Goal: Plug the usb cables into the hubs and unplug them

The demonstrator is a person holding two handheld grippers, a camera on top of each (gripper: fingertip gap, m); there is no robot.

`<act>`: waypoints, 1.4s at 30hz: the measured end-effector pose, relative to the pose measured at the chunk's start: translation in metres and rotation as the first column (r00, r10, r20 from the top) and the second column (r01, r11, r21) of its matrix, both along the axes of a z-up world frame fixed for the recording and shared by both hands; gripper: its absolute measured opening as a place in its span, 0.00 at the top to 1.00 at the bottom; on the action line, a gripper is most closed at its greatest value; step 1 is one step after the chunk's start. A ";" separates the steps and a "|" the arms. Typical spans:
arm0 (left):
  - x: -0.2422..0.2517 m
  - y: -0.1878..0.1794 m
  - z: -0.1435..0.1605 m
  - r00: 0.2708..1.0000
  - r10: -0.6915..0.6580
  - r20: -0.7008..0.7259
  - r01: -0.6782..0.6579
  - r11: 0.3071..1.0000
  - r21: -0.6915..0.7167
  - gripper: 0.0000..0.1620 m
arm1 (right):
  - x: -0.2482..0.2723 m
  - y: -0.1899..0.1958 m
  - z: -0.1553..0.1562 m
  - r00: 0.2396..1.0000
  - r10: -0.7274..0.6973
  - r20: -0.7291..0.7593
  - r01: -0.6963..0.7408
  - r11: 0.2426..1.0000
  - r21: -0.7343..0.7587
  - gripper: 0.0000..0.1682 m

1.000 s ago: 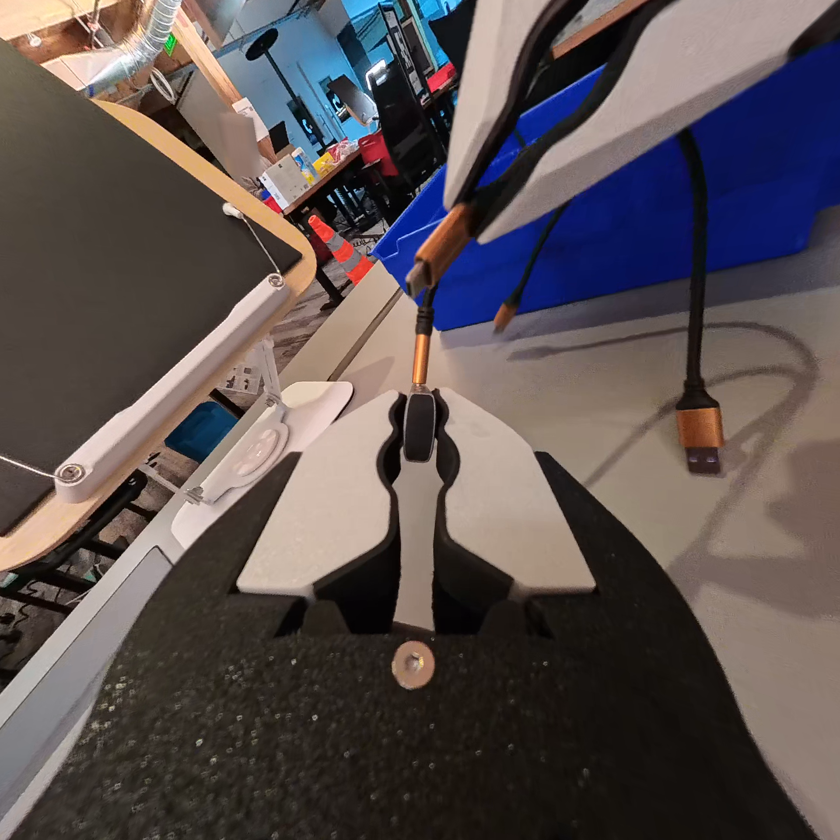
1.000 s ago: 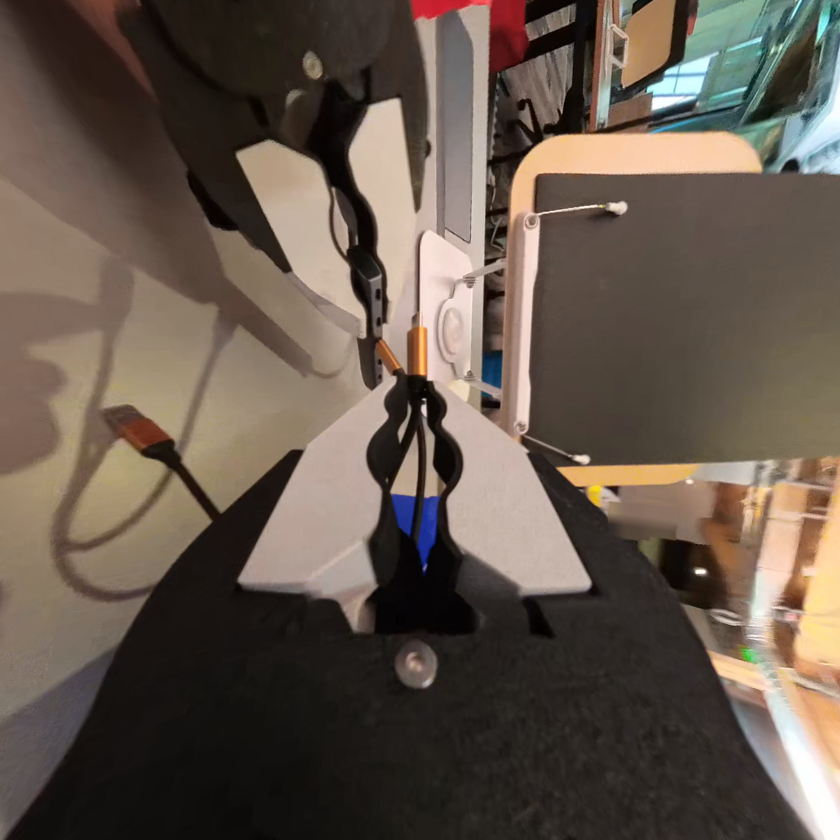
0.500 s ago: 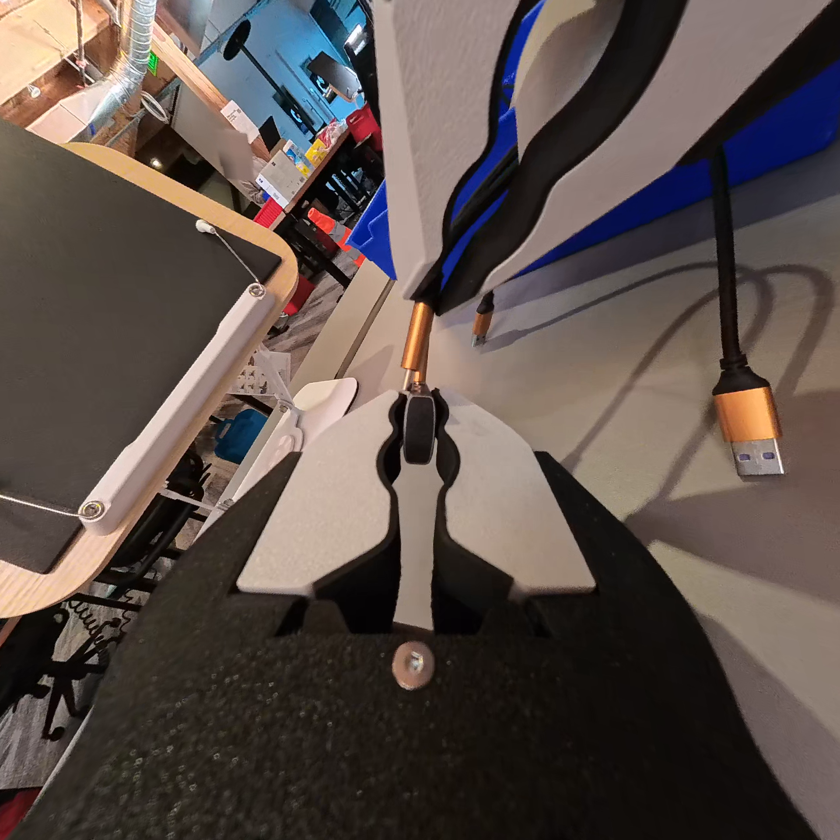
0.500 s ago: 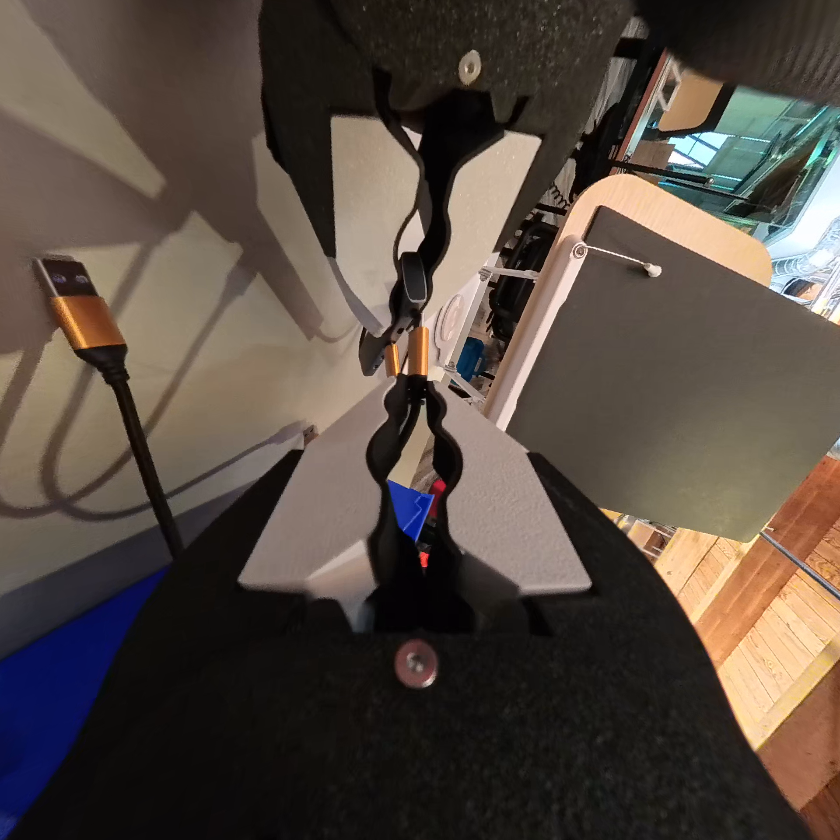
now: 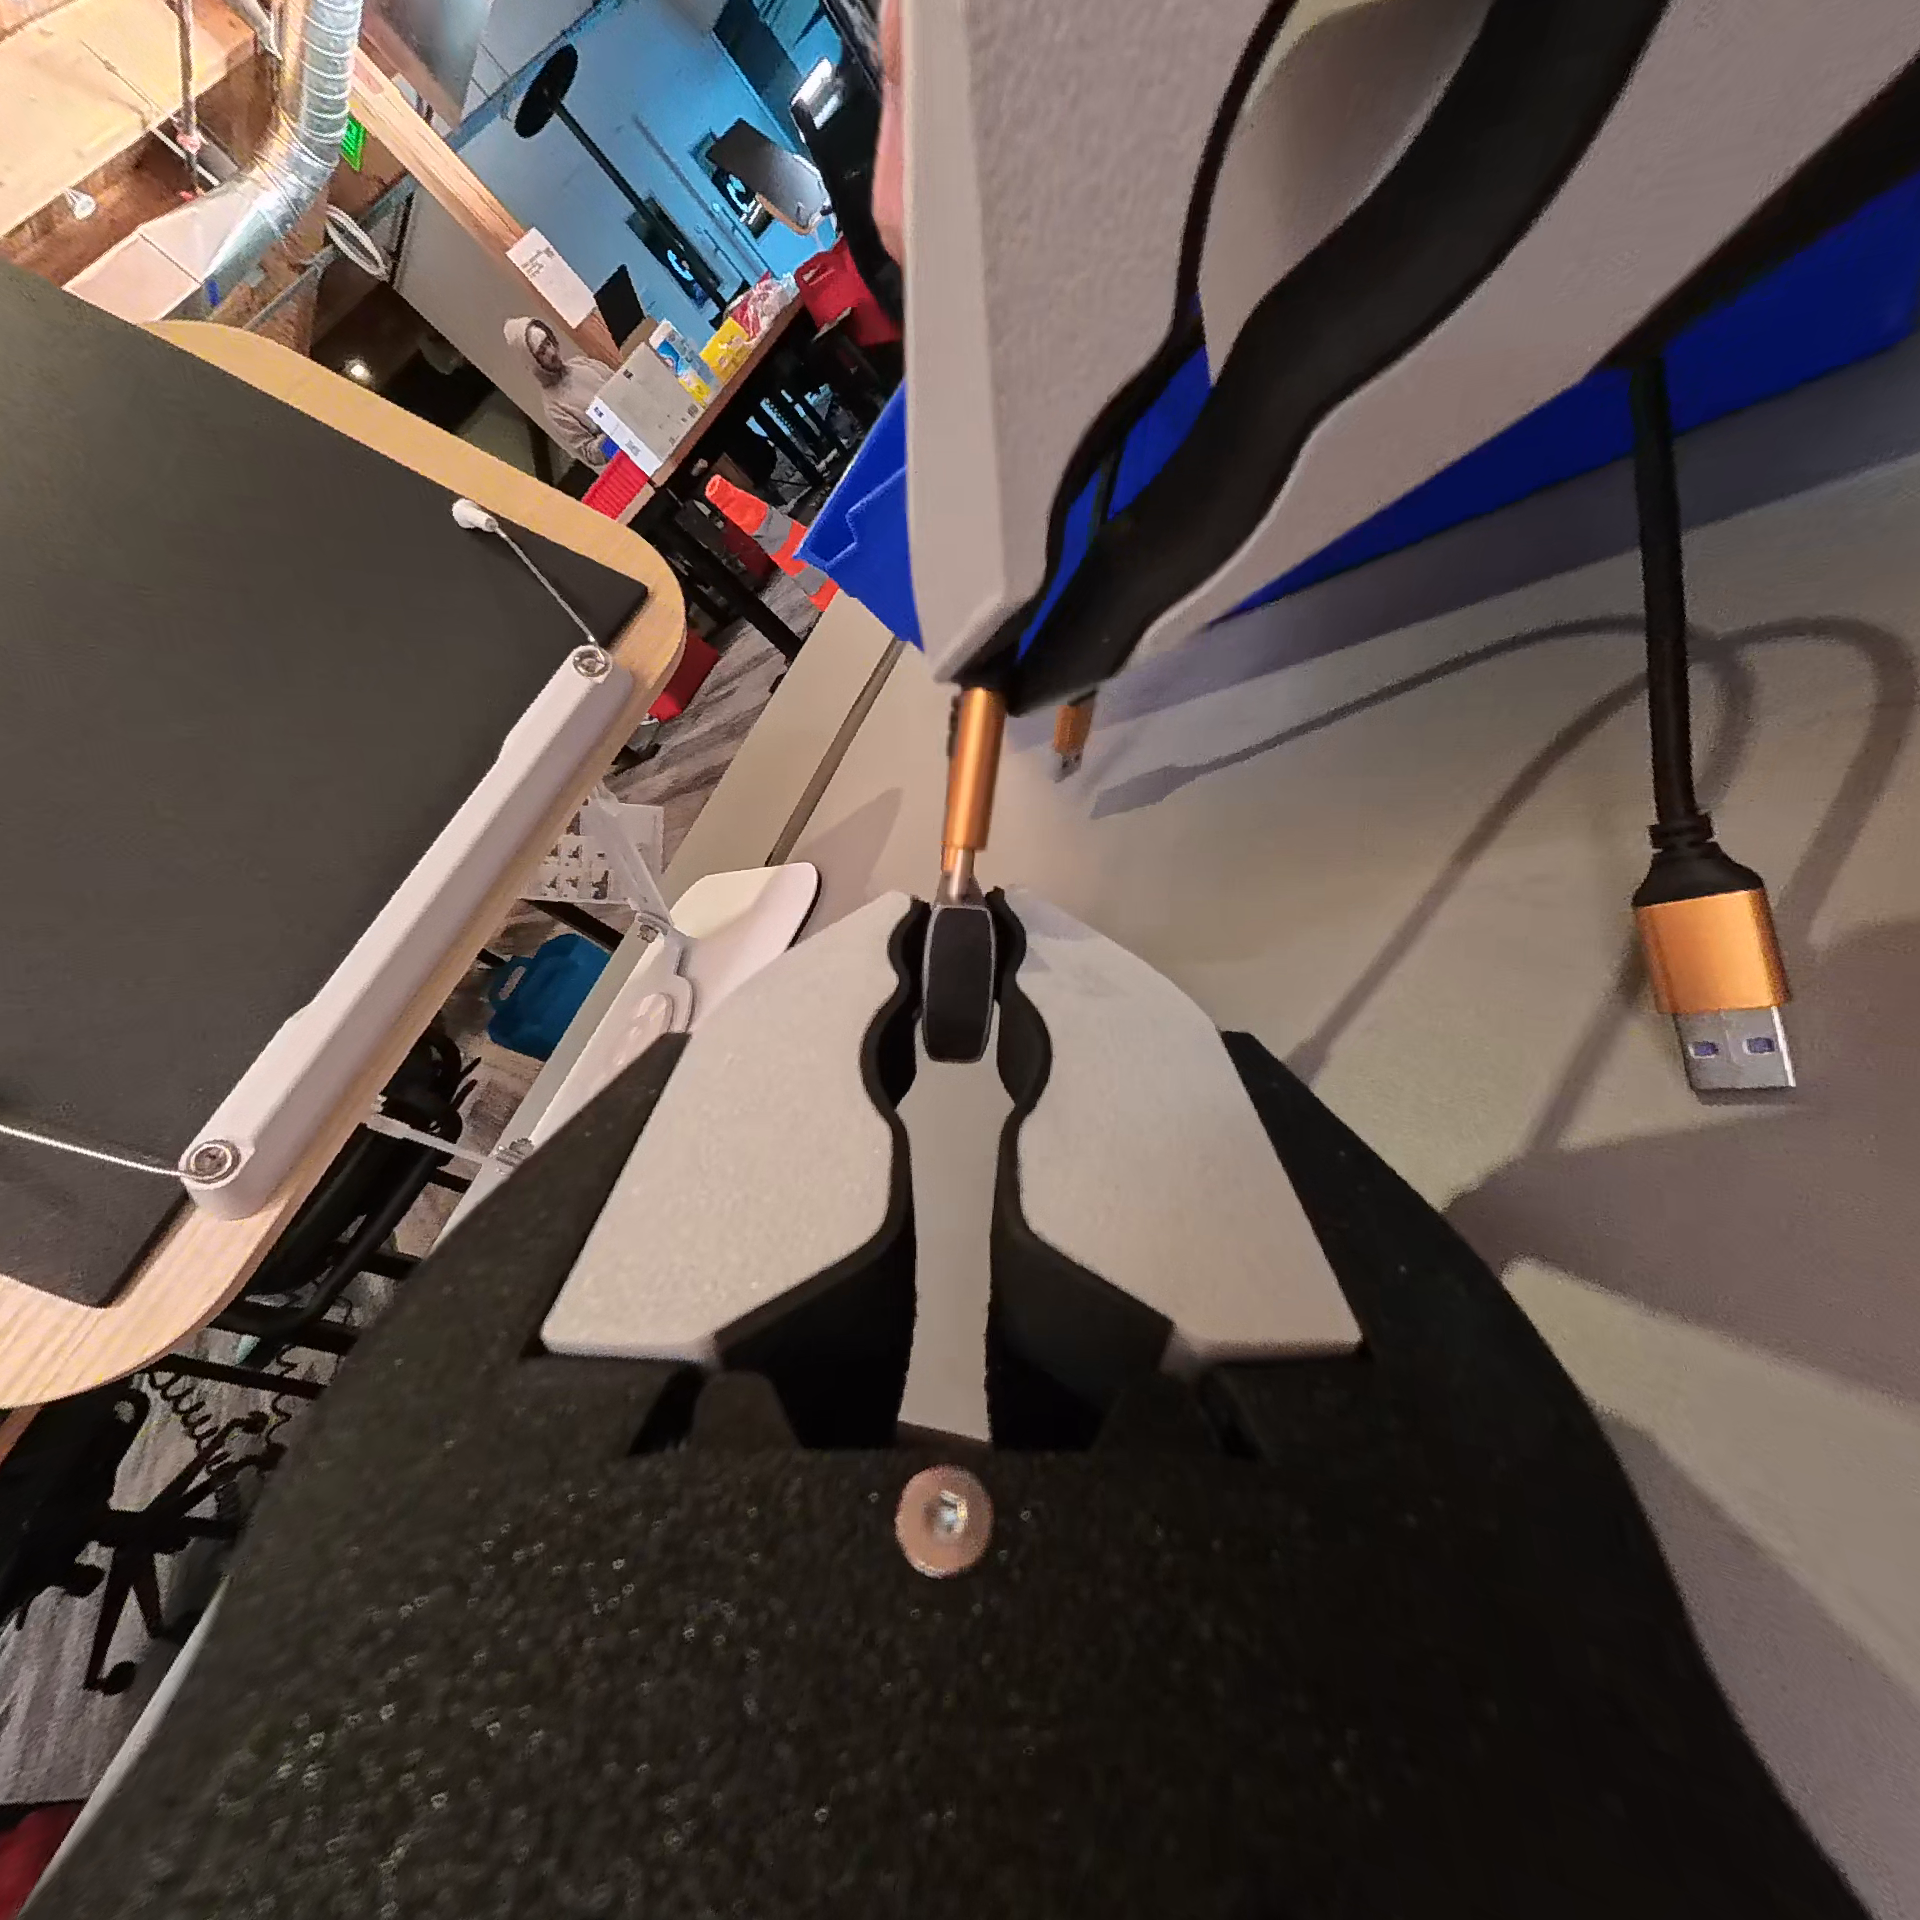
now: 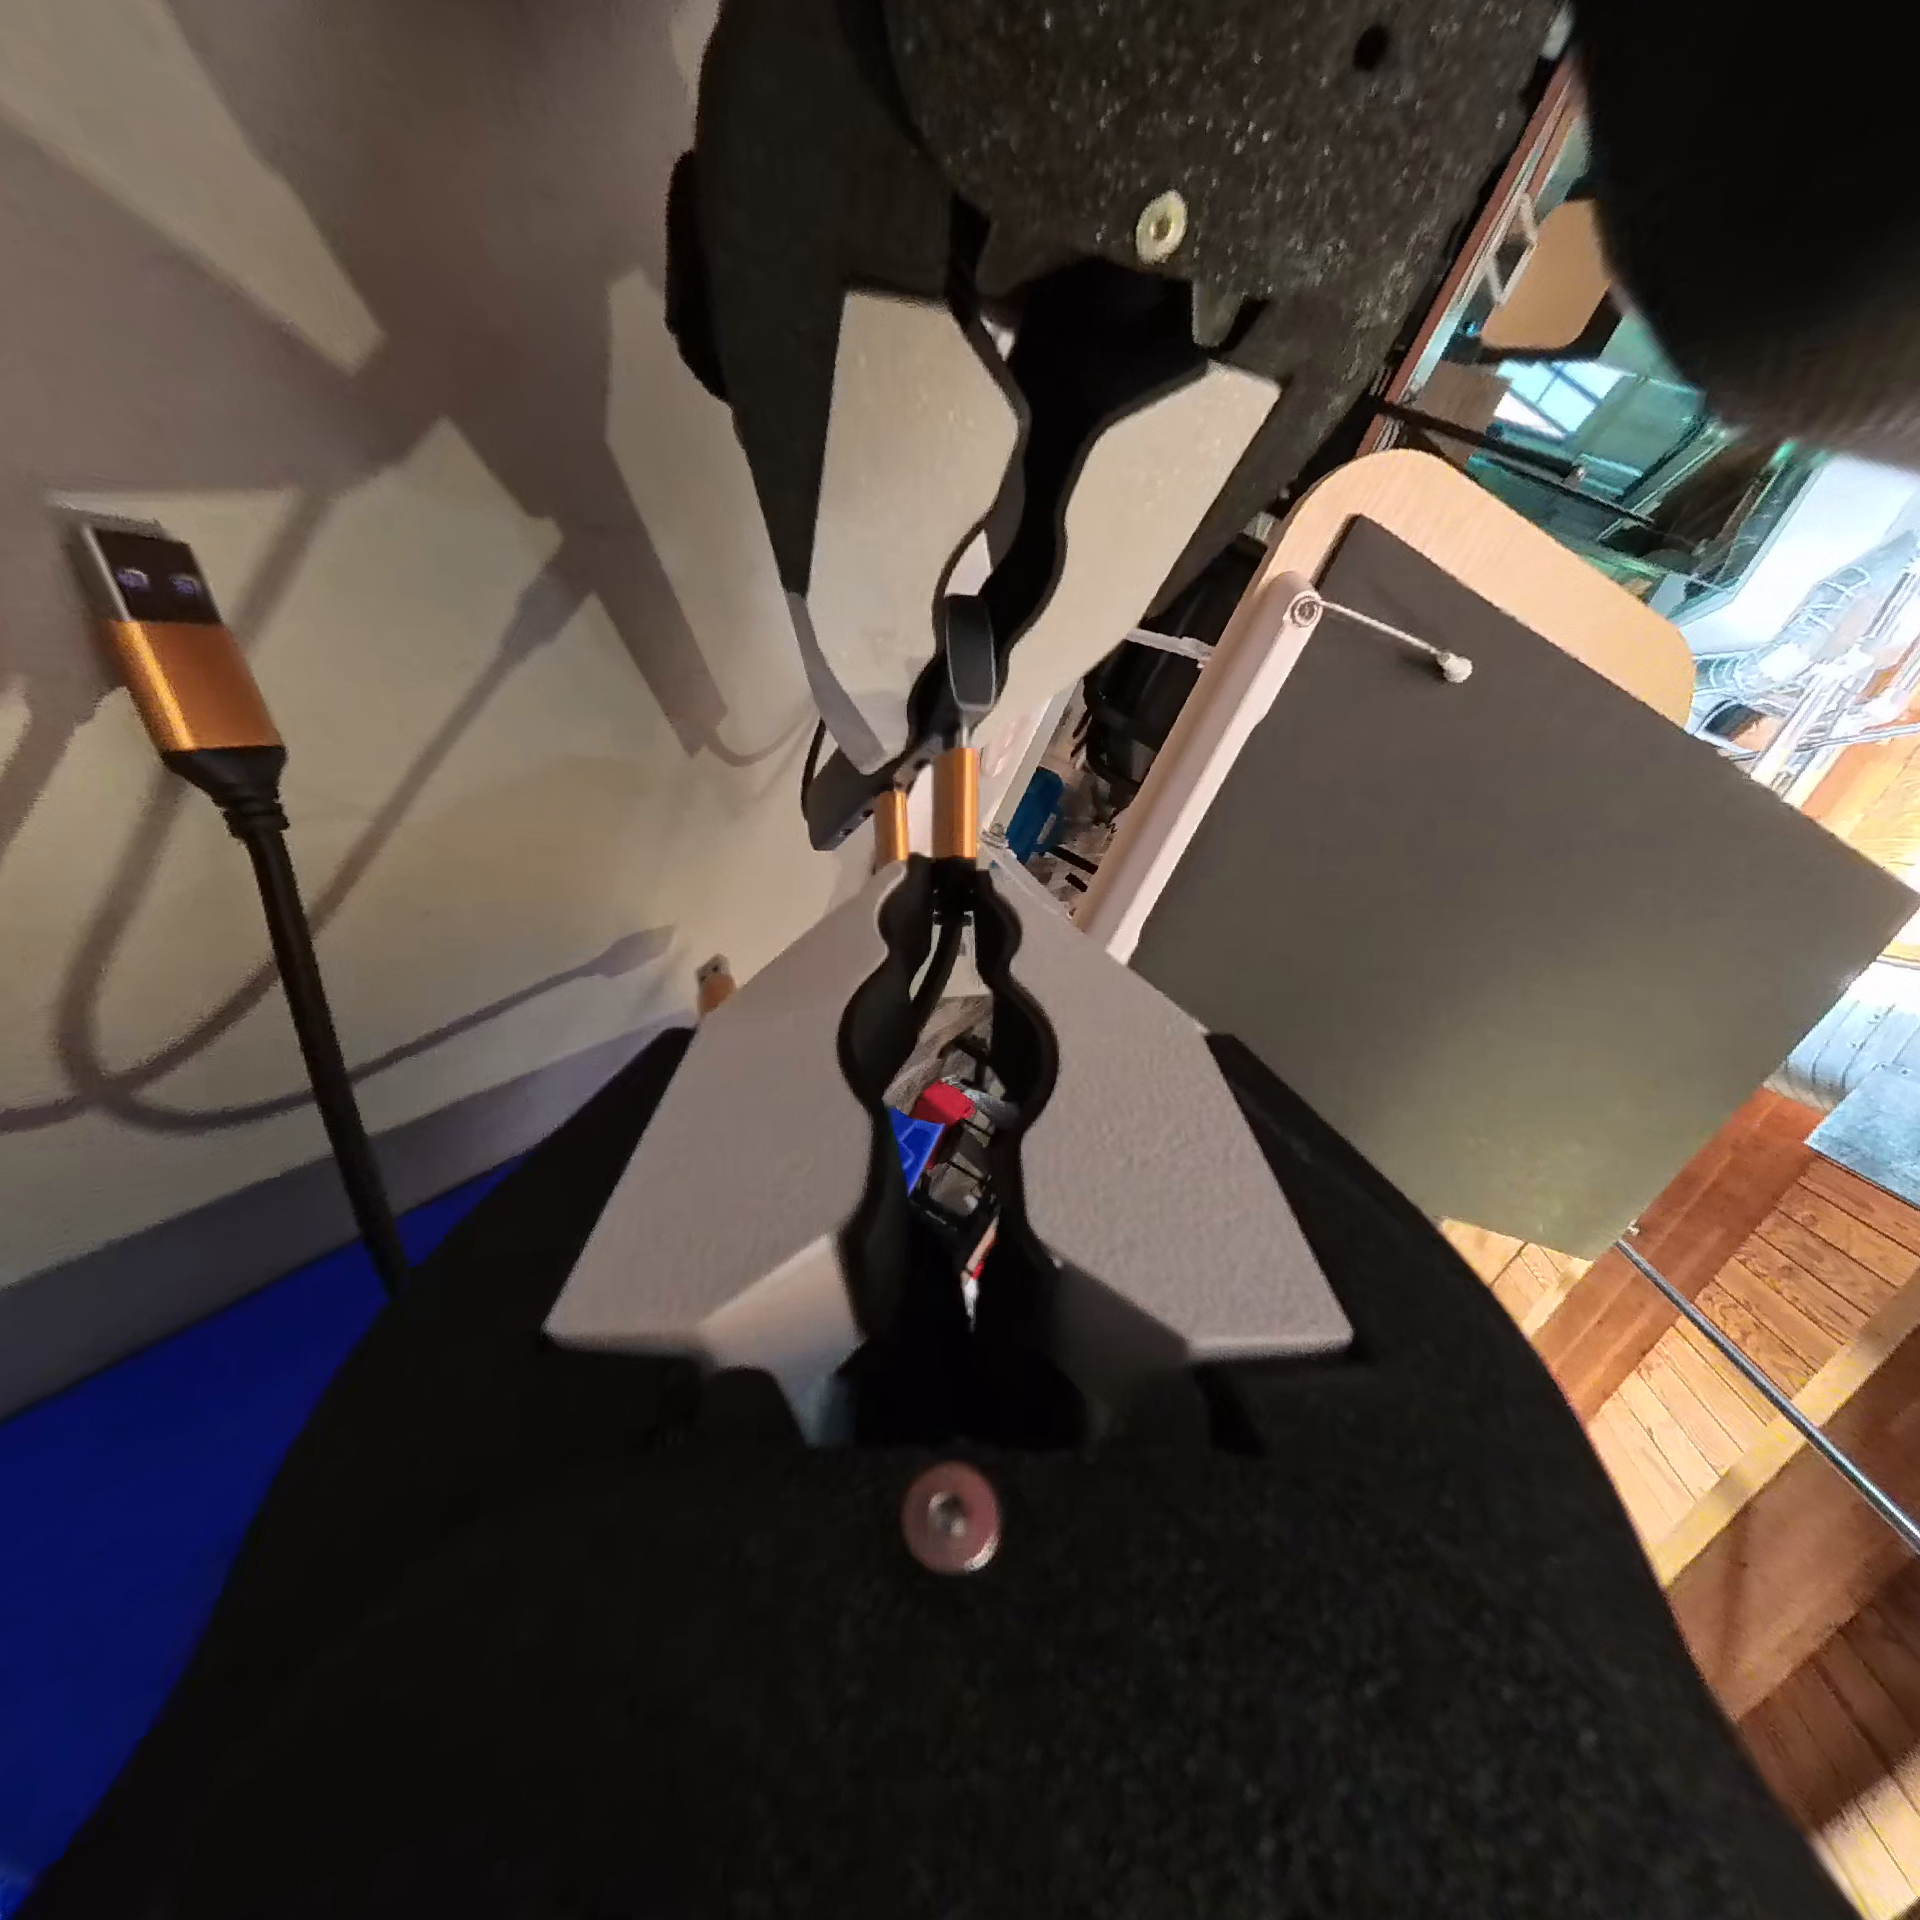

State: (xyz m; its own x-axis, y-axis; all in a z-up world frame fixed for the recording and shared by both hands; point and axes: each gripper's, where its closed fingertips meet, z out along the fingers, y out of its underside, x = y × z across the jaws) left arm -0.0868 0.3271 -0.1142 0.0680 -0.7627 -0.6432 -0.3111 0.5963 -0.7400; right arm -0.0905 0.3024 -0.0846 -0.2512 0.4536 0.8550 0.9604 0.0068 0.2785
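your left tongs (image 5: 958, 914) clamp a small black adapter (image 5: 956, 982); your right tongs (image 6: 951, 883) pinch the orange-tipped cable plug (image 6: 954, 800), now tilted in line, its tip meeting the adapter above the surface (image 5: 1351, 883)

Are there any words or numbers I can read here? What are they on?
Green sign, top left: too small to read.
White box, far back: print too blurred.
Paper sheet behind it: too small.
USB plug: no writing.
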 end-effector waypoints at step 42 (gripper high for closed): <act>-0.001 -0.009 0.040 0.972 0.140 0.190 -0.181 0.959 0.220 0.94 | -0.022 -0.011 0.023 -0.115 -0.207 -0.972 -0.085 0.977 -0.198 0.94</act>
